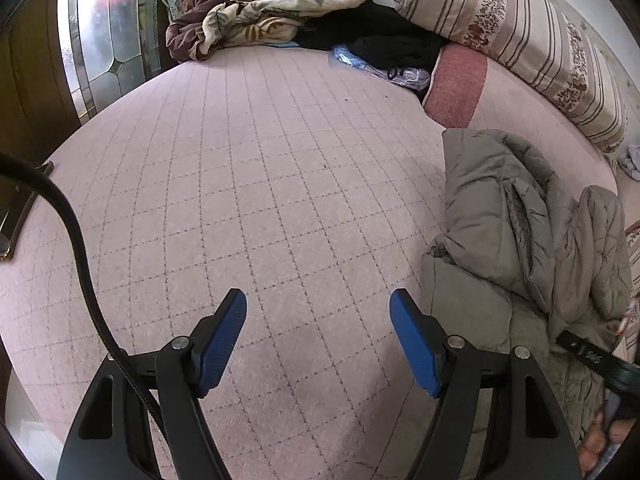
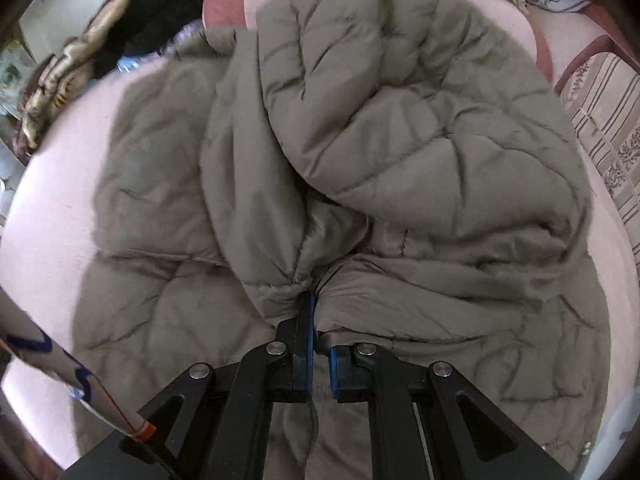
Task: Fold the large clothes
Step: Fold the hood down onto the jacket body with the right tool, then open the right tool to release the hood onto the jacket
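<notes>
A grey-green quilted coat (image 2: 400,128) lies bunched on the pink checked bed cover (image 1: 260,184); in the left wrist view the coat (image 1: 520,216) sits at the right. My right gripper (image 2: 316,316) is shut on a pinched fold of the coat, the fabric gathered between its blue pads. Over bare bed cover, left of the coat, my left gripper (image 1: 318,312) stands open with nothing between its fingers. Part of the right gripper's black body (image 1: 596,360) shows at the lower right of the left wrist view.
A striped bolster (image 1: 520,40) lines the far right edge of the bed. A brown and cream blanket (image 1: 260,16), dark clothes (image 1: 380,40) and a clear plastic bag (image 1: 380,68) are piled at the back. A stained-glass door (image 1: 108,32) stands at the left. A black cable (image 1: 80,256) hangs beside the left gripper.
</notes>
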Demonstrator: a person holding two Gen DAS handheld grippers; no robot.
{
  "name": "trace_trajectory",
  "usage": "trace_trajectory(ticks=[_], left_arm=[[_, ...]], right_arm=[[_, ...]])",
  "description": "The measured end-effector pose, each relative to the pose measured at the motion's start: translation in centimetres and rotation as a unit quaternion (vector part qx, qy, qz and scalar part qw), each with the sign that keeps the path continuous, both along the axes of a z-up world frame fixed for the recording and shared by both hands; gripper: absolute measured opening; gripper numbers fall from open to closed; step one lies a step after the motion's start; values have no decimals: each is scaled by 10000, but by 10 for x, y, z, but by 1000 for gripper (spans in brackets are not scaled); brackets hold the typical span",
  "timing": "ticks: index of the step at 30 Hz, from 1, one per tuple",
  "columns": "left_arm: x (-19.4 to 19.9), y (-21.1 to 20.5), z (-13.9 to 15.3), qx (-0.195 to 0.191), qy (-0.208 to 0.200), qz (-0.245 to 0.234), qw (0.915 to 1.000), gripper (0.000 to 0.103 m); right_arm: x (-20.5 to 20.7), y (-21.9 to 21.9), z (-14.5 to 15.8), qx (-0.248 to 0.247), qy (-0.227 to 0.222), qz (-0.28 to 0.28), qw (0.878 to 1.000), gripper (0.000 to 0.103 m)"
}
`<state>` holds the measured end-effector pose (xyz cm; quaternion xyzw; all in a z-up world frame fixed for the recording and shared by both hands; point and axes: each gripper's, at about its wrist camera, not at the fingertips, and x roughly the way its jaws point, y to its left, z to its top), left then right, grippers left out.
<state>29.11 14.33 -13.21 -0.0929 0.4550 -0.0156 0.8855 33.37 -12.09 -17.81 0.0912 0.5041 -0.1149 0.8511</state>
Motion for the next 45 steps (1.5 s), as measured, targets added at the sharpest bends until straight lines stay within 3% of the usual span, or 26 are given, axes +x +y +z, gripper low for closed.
trace_trajectory(ticks=[7,9,11,12,18,22,28,35,42,45], left_arm=[[0,0,-1,74,5,14,10000,73],[-2,0,-1,85,-14,22,10000,73],[-4,1,0,120,-33,50,9999,73],[-4,1,0,134,-45,51,9999,73],[-8,0,0,133,-46,12,9999,73],[-10,-5,0,152,-31,-46,9999,73],[-11,-10,0,241,-64,-110,9996,73],[-5,-16,-1,280,-51,-211,9994,73],[-2,-28,1,323,-108,-401,9986,73],[-1,-35,-1,419,-103,-462,9980,73]], right_arm=[[-8,-1,14,-69,-288,-79,9995,13],[-18,-4,24,-11,-421,-51,9991,24],[-33,-7,36,41,-568,-29,9984,52],[-42,-8,42,-19,-638,-28,9980,54],[-88,-11,80,-724,-896,282,9929,55],[-98,-24,110,-1050,-1144,121,9878,55],[-29,-41,133,-1227,-1163,-292,9852,55],[36,-63,108,-1278,-793,-711,9861,54],[60,-83,38,-840,-39,-780,9934,54],[61,-87,29,-711,-64,-870,9936,56]])
